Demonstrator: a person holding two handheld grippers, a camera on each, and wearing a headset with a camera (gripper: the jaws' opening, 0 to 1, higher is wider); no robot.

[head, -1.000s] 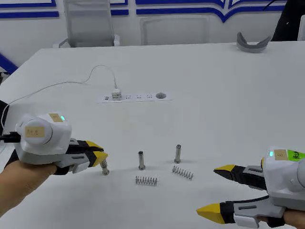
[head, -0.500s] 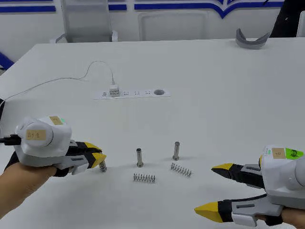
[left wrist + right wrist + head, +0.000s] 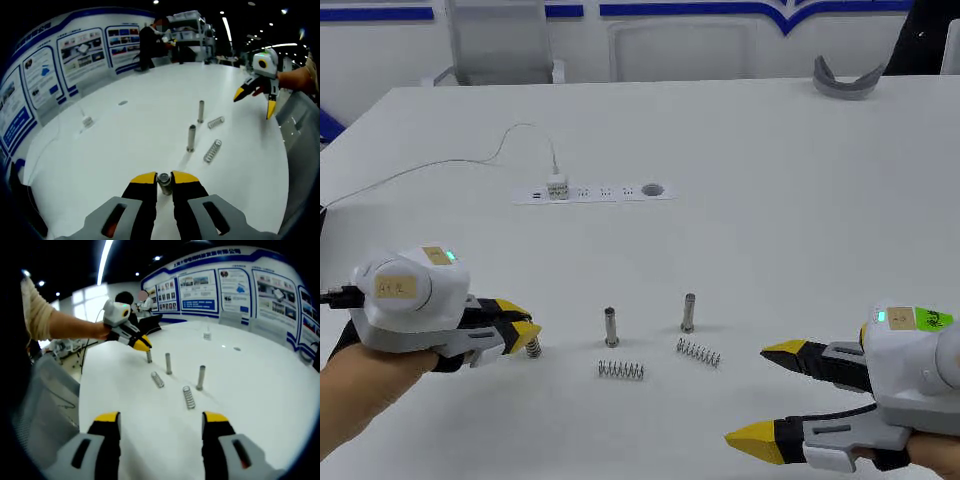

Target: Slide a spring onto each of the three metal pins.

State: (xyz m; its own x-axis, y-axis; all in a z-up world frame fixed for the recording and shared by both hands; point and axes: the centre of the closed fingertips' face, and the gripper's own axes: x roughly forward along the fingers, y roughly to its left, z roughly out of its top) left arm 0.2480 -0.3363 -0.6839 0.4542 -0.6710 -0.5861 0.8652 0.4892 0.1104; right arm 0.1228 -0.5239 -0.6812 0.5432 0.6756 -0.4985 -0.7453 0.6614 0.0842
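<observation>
Judging by how things lie, one pin of three looks served and two are left. At 8 o'clock in the head view, the left gripper [image 3: 529,334] has its fingers set narrow about the top of the first pin [image 3: 164,180] and seems to touch it on both sides. A fitted spring [image 3: 533,349] coils round that pin's shaft below the tips; I cannot tell whether it sits fully down. At 5 o'clock the right gripper [image 3: 767,395] hangs over the tabletop [image 3: 770,200], fingers spread wide with nothing between them. The middle pin [image 3: 610,327] and third pin [image 3: 688,312] stand upright and bare, the third at 2 o'clock from the middle one. One loose spring [image 3: 621,369] lies flat near the middle pin at its 6 o'clock. The other loose spring [image 3: 699,352] lies at 5 o'clock of the third pin. Both have yet to be picked up and slid on.

The tabletop is broad, white and matt. Beyond its far edge at 12 o'clock stand two pale chairs [image 3: 685,50] against a white wall with a blue band [image 3: 720,8]. A grey curved object [image 3: 848,80] rests near the far edge at 1 o'clock. A white power strip [image 3: 595,192] lies at 11 o'clock from the pins, well apart from them, and a thin cable [image 3: 440,170] trails off toward 9 o'clock
</observation>
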